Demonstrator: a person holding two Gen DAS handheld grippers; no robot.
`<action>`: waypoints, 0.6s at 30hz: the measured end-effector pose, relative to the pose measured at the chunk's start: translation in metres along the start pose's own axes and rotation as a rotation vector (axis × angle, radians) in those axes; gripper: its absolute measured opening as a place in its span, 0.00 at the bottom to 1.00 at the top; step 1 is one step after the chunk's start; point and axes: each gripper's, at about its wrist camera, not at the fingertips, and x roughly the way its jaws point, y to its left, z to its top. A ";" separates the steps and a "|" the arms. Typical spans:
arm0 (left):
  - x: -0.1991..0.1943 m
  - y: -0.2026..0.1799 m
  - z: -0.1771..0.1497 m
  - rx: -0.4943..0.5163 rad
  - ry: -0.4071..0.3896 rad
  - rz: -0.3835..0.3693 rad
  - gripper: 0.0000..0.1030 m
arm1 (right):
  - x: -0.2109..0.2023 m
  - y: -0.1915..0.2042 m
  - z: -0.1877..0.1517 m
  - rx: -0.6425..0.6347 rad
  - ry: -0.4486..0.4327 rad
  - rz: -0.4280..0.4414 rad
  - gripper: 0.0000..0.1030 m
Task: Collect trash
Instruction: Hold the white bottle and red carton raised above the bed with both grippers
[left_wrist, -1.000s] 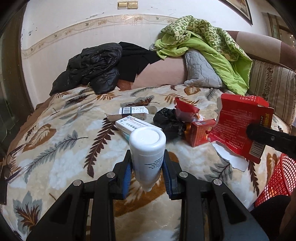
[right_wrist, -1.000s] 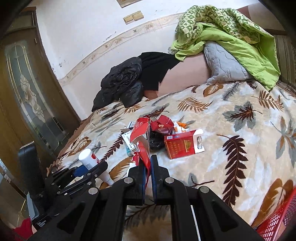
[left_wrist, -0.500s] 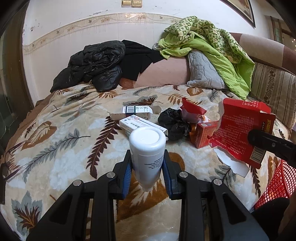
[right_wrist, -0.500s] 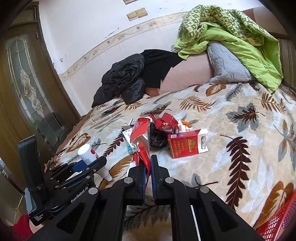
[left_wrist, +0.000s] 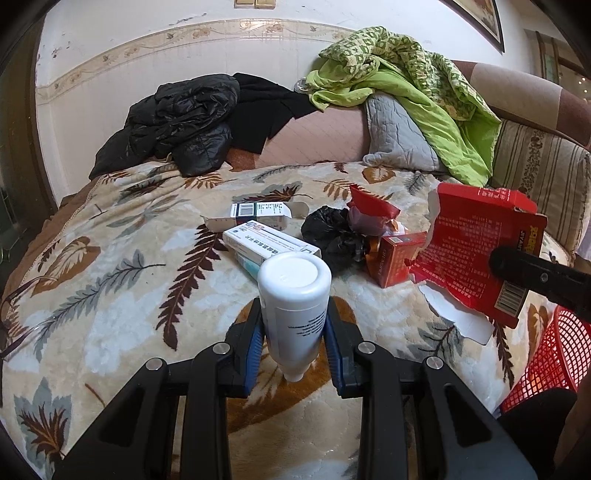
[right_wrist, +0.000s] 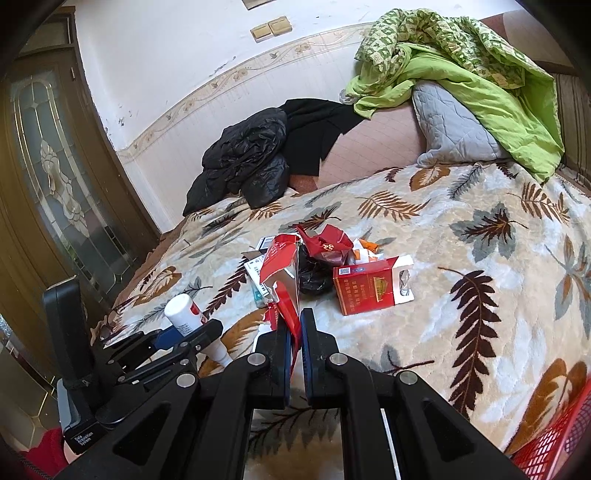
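Observation:
My left gripper (left_wrist: 294, 326) is shut on a white plastic bottle (left_wrist: 294, 295), held nozzle down above the leaf-patterned blanket (left_wrist: 110, 288); the same bottle (right_wrist: 183, 311) shows at lower left in the right wrist view. My right gripper (right_wrist: 294, 325) is shut on a torn red carton (right_wrist: 281, 273), which appears flat at the right of the left wrist view as the red carton (left_wrist: 476, 247). Further back on the blanket lies a litter pile: white medicine boxes (left_wrist: 269, 242), a black bag (left_wrist: 328, 236), red wrappers (left_wrist: 371, 214) and a red cigarette pack (right_wrist: 369, 288).
A red mesh basket (left_wrist: 546, 354) stands at the bed's near right edge. A black jacket (left_wrist: 184, 122), a grey pillow (left_wrist: 395, 136) and a green quilt (left_wrist: 424, 85) are heaped at the far side. A dark door with patterned glass (right_wrist: 55, 184) is on the left.

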 end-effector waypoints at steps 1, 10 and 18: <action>0.000 0.000 0.000 0.001 0.002 0.001 0.28 | 0.000 0.000 0.000 0.000 0.000 0.001 0.06; 0.003 0.000 0.000 0.007 0.010 0.005 0.28 | 0.000 0.000 0.000 0.004 0.001 0.003 0.06; -0.004 -0.004 0.003 0.006 0.000 -0.046 0.28 | -0.016 -0.005 0.000 0.042 -0.017 -0.001 0.06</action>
